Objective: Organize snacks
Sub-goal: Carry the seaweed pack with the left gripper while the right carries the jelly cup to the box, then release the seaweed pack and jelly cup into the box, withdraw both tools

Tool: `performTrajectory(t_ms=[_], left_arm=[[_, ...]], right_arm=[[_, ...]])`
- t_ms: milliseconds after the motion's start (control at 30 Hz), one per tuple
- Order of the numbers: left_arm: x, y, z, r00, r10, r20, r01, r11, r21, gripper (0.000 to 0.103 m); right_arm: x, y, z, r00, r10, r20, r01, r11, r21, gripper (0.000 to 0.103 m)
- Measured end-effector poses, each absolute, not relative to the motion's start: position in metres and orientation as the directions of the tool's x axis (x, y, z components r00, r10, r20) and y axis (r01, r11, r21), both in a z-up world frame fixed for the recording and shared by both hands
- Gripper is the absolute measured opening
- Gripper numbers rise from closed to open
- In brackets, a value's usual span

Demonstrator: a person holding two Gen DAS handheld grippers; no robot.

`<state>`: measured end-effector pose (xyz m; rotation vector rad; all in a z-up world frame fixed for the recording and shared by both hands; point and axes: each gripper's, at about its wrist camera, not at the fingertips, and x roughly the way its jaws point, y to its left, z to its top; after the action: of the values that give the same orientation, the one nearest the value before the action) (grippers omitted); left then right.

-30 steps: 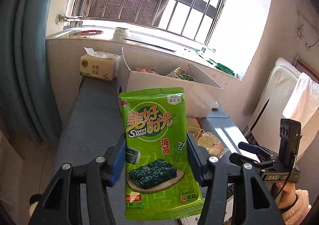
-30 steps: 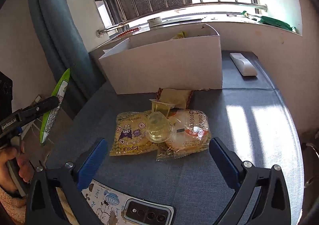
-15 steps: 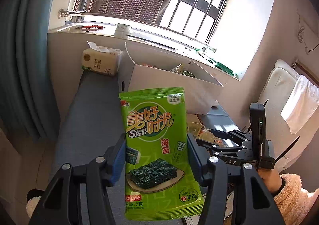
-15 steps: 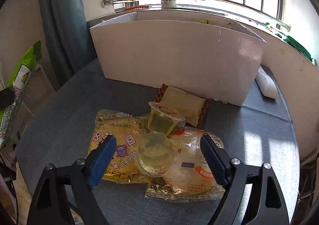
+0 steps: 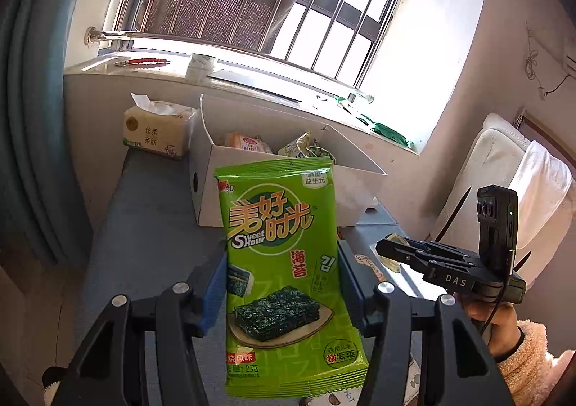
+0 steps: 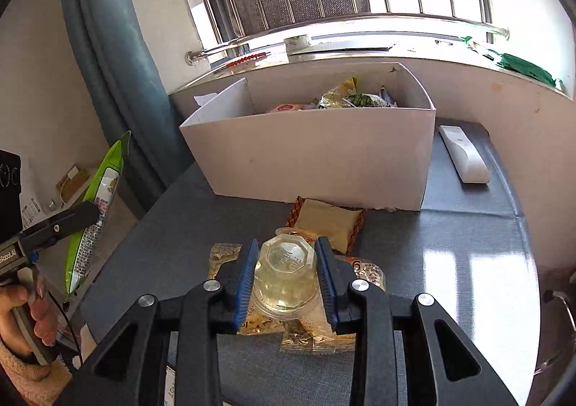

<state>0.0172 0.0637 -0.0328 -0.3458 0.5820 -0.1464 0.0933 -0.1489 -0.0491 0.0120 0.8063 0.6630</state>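
My left gripper (image 5: 280, 262) is shut on a green seaweed snack packet (image 5: 280, 262) and holds it upright above the grey table, in front of the white cardboard box (image 5: 216, 182). The packet also shows edge-on in the right wrist view (image 6: 97, 200). My right gripper (image 6: 286, 272) is shut on a clear jelly cup (image 6: 286, 276), lifted a little above the snack pile. The white box (image 6: 324, 150) holds several snack packets (image 6: 345, 99). A tan packet (image 6: 329, 222) lies in front of the box.
A tissue pack (image 5: 156, 132) stands left of the box by the windowsill. A white remote (image 6: 464, 154) lies right of the box. Clear-wrapped snacks (image 6: 316, 330) lie under my right gripper. A printed card (image 5: 345, 397) lies at the table's near edge. A blue curtain (image 6: 108, 45) hangs left.
My right gripper has come down over the snack pile, shut on the jelly cup and raised it. My left gripper has kept the seaweed packet and moved nearer the box.
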Motion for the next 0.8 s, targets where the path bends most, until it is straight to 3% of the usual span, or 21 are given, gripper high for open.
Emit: performTrajectory(t_ms=[233, 333, 567, 633, 667, 700, 733, 767, 800], left_arm=[[0.094, 0.059, 0.027, 0.864, -0.239, -0.444, 0.105, 0.947, -0.305, 0.061], [0.137, 0.059, 0.042, 0.877, -0.176, -0.448, 0.069, 0.967, -0.244, 0.061], [0.222, 0.069, 0.028, 0.839, -0.067, -0.54, -0.049, 0.979, -0.198, 0.063], [0.238, 0.073, 0.018, 0.821, -0.052, -0.569, -0.068, 0.98, -0.189, 0.066], [0.245, 0.075, 0.013, 0.808, -0.052, -0.587, -0.073, 0.98, -0.188, 0.074], [0.251, 0.076, 0.008, 0.795, -0.057, -0.604, -0.071, 0.98, -0.187, 0.084], [0.254, 0.078, 0.004, 0.783, -0.055, -0.62, -0.076, 0.98, -0.182, 0.09], [0.255, 0.079, 0.001, 0.768, -0.047, -0.639, -0.09, 0.98, -0.18, 0.102], [0.252, 0.081, 0.0, 0.765, -0.05, -0.642, -0.093, 0.978, -0.188, 0.103]], right_arm=[[0.154, -0.147, 0.011, 0.563, 0.595, -0.573, -0.543, 0.789, 0.287, 0.035], [0.195, -0.147, 0.022, 0.567, 0.592, -0.573, -0.496, 0.801, 0.336, 0.035], [0.267, -0.131, 0.014, 0.546, 0.534, -0.645, -0.453, 0.836, 0.308, 0.035], [0.276, -0.131, 0.007, 0.528, 0.534, -0.66, -0.447, 0.836, 0.318, 0.036], [0.279, -0.13, 0.006, 0.529, 0.536, -0.658, -0.45, 0.835, 0.317, 0.036], [0.281, -0.13, 0.006, 0.539, 0.534, -0.652, -0.446, 0.837, 0.316, 0.041], [0.282, -0.131, 0.006, 0.54, 0.54, -0.646, -0.443, 0.835, 0.327, 0.075], [0.283, -0.132, 0.006, 0.527, 0.558, -0.641, -0.445, 0.824, 0.35, 0.094], [0.28, -0.136, 0.007, 0.525, 0.584, -0.619, -0.447, 0.808, 0.384, 0.103]])
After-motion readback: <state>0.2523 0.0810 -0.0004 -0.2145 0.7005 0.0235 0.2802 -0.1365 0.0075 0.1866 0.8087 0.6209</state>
